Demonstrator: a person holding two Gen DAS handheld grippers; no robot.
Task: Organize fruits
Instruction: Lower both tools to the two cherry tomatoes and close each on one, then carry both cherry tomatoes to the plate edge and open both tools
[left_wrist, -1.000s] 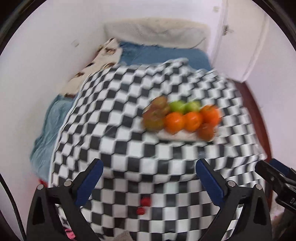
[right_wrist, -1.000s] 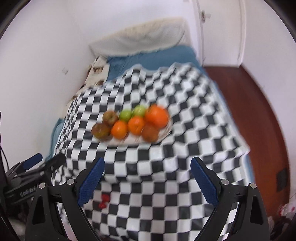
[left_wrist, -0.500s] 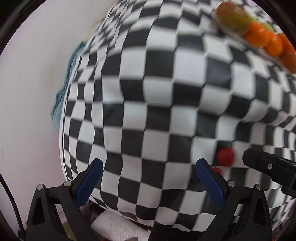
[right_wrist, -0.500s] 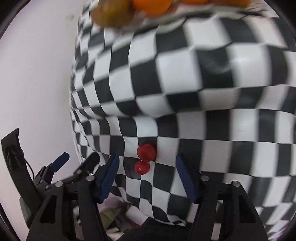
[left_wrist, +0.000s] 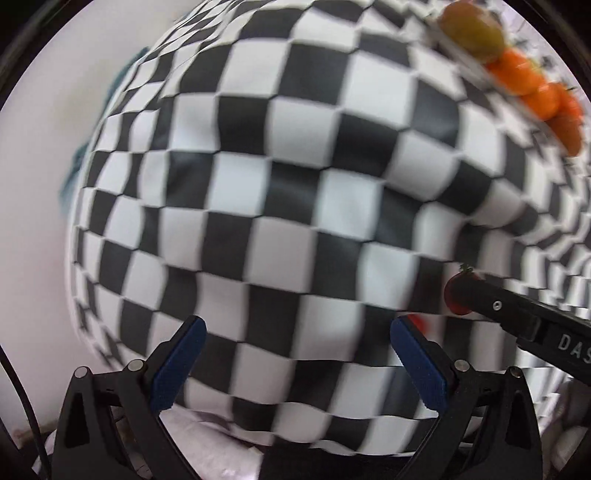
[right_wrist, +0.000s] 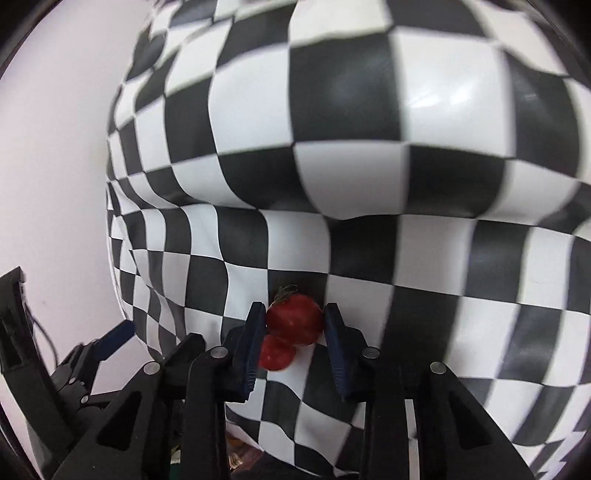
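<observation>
Two small red tomatoes lie on the black-and-white checkered cloth near its front edge. In the right wrist view my right gripper (right_wrist: 294, 314) has closed around the upper red tomato (right_wrist: 295, 319), its blue pads touching both sides; the second red tomato (right_wrist: 275, 355) lies just below it. In the left wrist view my left gripper (left_wrist: 295, 332) is open and empty above the cloth, and the right gripper's black finger (left_wrist: 495, 306) covers part of the red tomato (left_wrist: 452, 295). A plate of oranges and apples (left_wrist: 517, 70) sits at the far right.
The checkered cloth (right_wrist: 351, 110) drapes over the table's front edge. A white wall (left_wrist: 44, 147) is on the left. The left gripper shows at the lower left of the right wrist view (right_wrist: 92, 354).
The right gripper has moved down to the tomatoes and narrowed its fingers onto the upper one. The left gripper has come a little closer to the cloth and stays open.
</observation>
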